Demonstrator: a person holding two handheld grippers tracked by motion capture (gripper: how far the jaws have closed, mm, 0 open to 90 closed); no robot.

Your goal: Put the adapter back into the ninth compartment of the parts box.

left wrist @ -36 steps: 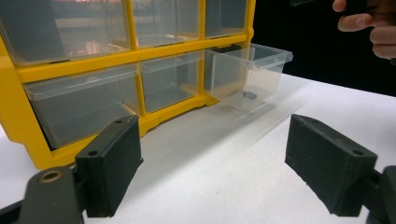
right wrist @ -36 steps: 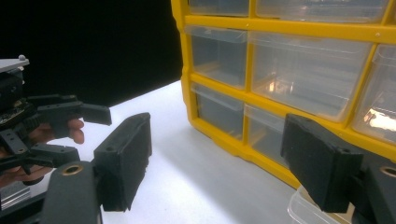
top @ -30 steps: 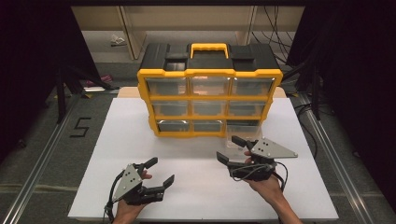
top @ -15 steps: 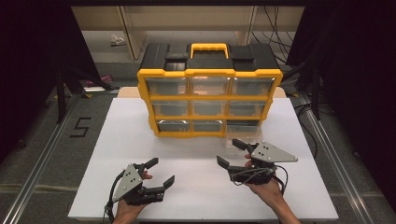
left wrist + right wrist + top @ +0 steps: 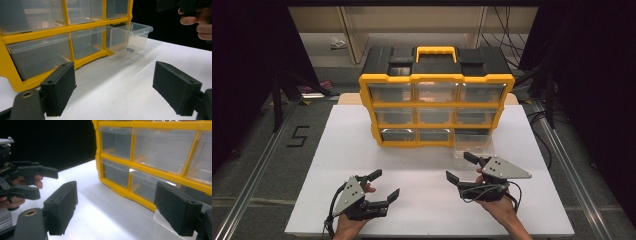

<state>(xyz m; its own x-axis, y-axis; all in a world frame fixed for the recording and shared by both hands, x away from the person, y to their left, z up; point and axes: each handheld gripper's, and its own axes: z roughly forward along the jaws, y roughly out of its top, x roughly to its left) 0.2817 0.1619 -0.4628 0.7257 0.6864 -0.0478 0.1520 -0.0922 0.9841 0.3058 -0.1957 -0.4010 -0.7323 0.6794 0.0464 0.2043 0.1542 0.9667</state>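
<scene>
A yellow-framed organizer (image 5: 436, 107) with a black lid and clear drawers stands at the back of the white table. Its bottom-right drawer (image 5: 474, 145) is pulled out, and in the left gripper view this drawer (image 5: 130, 37) holds a small dark item (image 5: 130, 49). My right gripper (image 5: 459, 166) sits just in front of that drawer. Its jaws have just been opening and nothing is between them (image 5: 125, 212). My left gripper (image 5: 386, 183) rests open near the table's front edge, and nothing sits between its pads (image 5: 125, 92).
The white table (image 5: 337, 150) has bare surface left of the organizer and between the two hands. Metal rails (image 5: 257, 165) run along both sides of the table. Behind the organizer there is a wooden shelf frame (image 5: 352, 35) and cables.
My right gripper's jaws have spread a little wider and it has eased slightly back from the drawer. The left gripper has stayed where it was.
</scene>
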